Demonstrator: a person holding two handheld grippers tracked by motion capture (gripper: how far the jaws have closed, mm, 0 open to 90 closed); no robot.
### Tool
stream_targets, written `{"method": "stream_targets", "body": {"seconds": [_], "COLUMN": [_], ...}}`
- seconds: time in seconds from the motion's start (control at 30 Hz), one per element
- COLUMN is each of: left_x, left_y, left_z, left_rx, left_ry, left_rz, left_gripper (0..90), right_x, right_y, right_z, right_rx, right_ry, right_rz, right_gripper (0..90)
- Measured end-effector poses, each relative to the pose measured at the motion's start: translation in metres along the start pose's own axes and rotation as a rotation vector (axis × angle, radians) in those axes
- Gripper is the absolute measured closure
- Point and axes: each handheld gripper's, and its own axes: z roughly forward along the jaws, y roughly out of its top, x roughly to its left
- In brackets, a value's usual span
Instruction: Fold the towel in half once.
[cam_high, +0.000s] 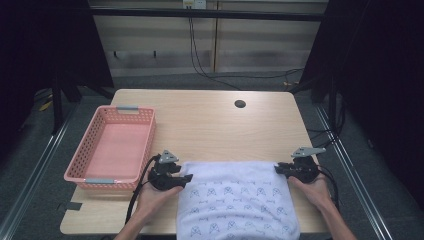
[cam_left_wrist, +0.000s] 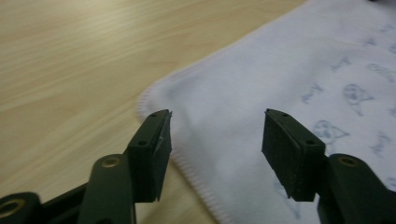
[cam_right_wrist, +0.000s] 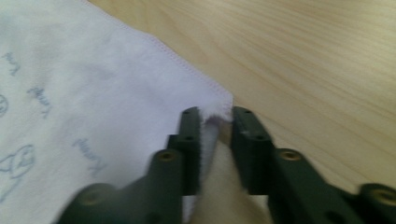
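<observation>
Where the pale wooden table with rounded corners stands on grey carpeted floor, bounded behind by a light panelled wall with black cables hanging down it, by dark curtains at both sides, and by metal rails running along the floor left and right. Small round dark hole near the far edge of the tabletop; wood grain running across the width. Pink perforated plastic basket with grey handles at the left side, well apart from the hole. White terry towel with a faint blue printed pattern spread flat at the near middle, hanging over the near edge, stitched hem along its border. Left gripper held by the left hand at the towel's far left corner, jaws apart, straddling the corner without the pads pressing on it, cloth lying flat between them in the left gripper view. Right gripper held by the right hand at the far right corner, jaws drawn nearly together and clamped on that corner, a tuft of cloth pinched between the pads in the right gripper view. Bare wood just beyond both corners.
</observation>
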Motion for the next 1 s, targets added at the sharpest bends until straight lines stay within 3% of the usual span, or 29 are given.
{"method": "stream_targets", "body": {"seconds": [0.03,0.17,0.23,0.27,0.3,0.37,0.43,0.5,0.57,0.6,0.63,0.7,0.77,0.83,0.9,1.0], "left_x": [0.002,0.010,0.013,0.016,0.017,0.021,0.024,0.025,0.026,0.029,0.028,0.024,0.023,0.021,0.015,0.018], "left_y": [0.000,0.000,0.000,0.001,0.002,0.003,0.006,0.008,0.010,0.012,0.012,0.012,0.012,0.012,0.012,0.011], "left_z": [0.001,0.004,0.007,0.011,0.015,0.021,0.028,0.032,0.033,0.036,0.038,0.040,0.042,0.042,0.042,0.039], "left_rx": [0.006,-0.007,-0.016,-0.013,0.000,-0.013,0.009,0.008,0.008,-0.009,-0.006,-0.012,-0.008,-0.001,0.033,0.022], "left_ry": [0.003,-0.009,0.006,-0.011,0.000,-0.010,0.005,-0.009,-0.004,-0.023,-0.049,-0.022,-0.059,-0.068,-0.093,-0.112], "left_rz": [0.012,-0.022,-0.032,-0.043,-0.029,-0.045,-0.042,-0.039,-0.048,-0.080,-0.060,-0.026,-0.022,-0.007,0.037,0.011], "left_gripper": [41.9,40.1,39.9,38.9,38.9,38.9,38.9,38.6,41.6,42.1,45.8,52.2,56.8,70.2,80.9,86.1], "right_x": [0.000,-0.001,-0.006,-0.011,-0.012,-0.016,-0.017,-0.016,-0.016,-0.016,-0.016,-0.016,-0.016,-0.017,-0.015,-0.014], "right_y": [0.000,-0.001,-0.005,-0.009,-0.010,-0.013,-0.013,-0.012,-0.012,-0.011,-0.011,-0.011,-0.011,-0.010,-0.009,-0.007], "right_z": [0.000,-0.004,-0.008,-0.012,-0.014,-0.016,-0.016,-0.015,-0.014,-0.013,-0.013,-0.012,-0.012,-0.011,-0.012,-0.015], "right_rx": [0.001,0.017,0.011,0.008,0.009,0.002,0.001,0.000,-0.001,-0.002,-0.004,-0.004,-0.001,-0.006,-0.017,-0.041], "right_ry": [0.008,0.005,0.001,-0.001,-0.003,0.001,0.001,0.005,0.005,0.011,0.013,0.017,0.027,0.036,0.051,0.074], "right_rz": [0.004,0.010,0.031,0.044,0.049,0.060,0.062,0.056,0.055,0.058,0.056,0.061,0.074,0.076,0.074,0.095], "right_gripper": [86.6,88.1,88.1,88.1,88.1,88.1,88.1,88.1,88.0,88.0,88.0,88.0,88.0,88.0,88.0,88.0]}}
